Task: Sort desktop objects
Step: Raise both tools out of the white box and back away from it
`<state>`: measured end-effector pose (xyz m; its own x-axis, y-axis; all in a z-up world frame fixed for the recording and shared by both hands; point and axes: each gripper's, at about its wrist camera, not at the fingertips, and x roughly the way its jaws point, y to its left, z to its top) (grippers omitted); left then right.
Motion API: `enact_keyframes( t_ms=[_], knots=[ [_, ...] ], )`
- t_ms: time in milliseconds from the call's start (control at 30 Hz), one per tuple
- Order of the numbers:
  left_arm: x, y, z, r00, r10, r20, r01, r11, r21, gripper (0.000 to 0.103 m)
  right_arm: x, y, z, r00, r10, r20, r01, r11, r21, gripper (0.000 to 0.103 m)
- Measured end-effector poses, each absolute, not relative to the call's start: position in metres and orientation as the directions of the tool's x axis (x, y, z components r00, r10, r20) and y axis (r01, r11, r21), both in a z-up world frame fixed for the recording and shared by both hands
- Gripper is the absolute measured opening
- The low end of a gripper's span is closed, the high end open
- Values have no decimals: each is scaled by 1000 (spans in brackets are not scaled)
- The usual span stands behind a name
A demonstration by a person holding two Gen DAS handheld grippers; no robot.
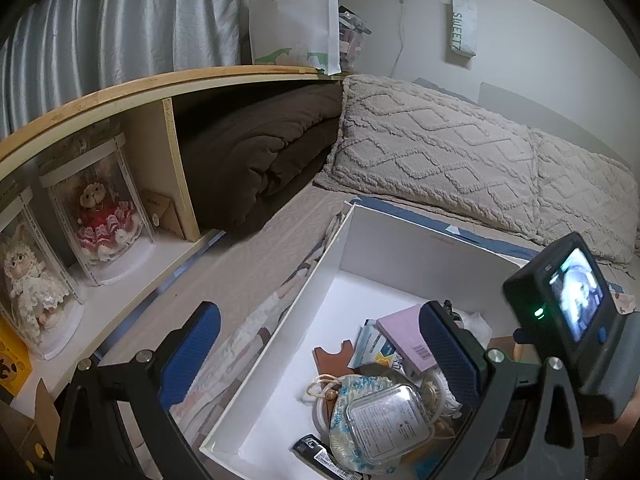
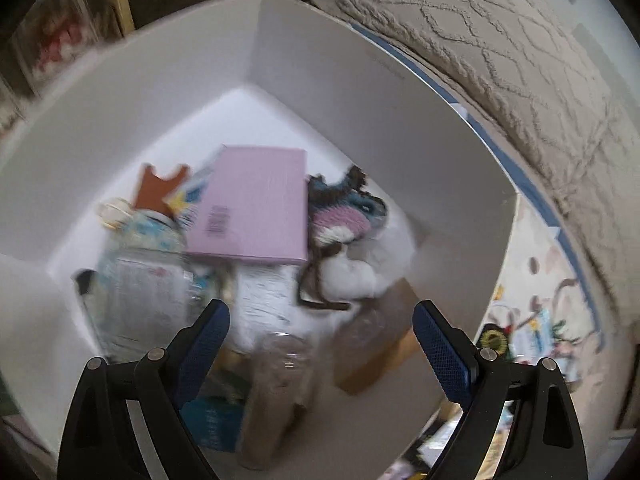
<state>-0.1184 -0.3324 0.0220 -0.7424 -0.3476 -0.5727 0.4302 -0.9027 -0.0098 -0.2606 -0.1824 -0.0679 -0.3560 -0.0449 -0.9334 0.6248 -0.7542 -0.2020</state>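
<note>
A white open box (image 1: pixel 384 240) (image 2: pixel 400 120) sits on the bed. In it lie a pink flat box (image 2: pixel 256 208) (image 1: pixel 408 336), a knitted blue and pink piece (image 2: pixel 344 208), a white plush (image 2: pixel 360 268), a brown cut-out (image 2: pixel 160 184), a patterned pouch (image 1: pixel 352 388) under a clear plastic case (image 1: pixel 388 420), and a black oblong thing (image 1: pixel 316 452). My right gripper (image 2: pixel 320 308) points down into the box, open. A clear bottle (image 2: pixel 280 364) lies blurred below its fingers, and they do not touch it. My left gripper (image 1: pixel 320 312) hovers open over the box's near left corner, holding nothing.
A wooden shelf (image 1: pixel 120 88) on the left holds dolls in clear cases (image 1: pixel 100 208) and a folded brown blanket (image 1: pixel 260 152). Beige textured pillows (image 1: pixel 440 148) lie behind the box. A tan carton (image 2: pixel 376 356) stands in the box's right corner. Printed bedding (image 2: pixel 540 320) lies to the right.
</note>
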Motion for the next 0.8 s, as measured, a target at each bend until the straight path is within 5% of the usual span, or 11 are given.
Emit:
enact_keyframes(
  t_ms=[433,800],
  knots=[
    [-119,-329,22,-749,-348,-563,429,-903,-12,100,-287,-222,-90,-412,93,-906,583,-737,-341,93],
    [-114,-333,30,-766,-342,-544,432,-901,-42,100,-285,-257,-64,-482,28,-876,578,-741,-342,93]
  ],
)
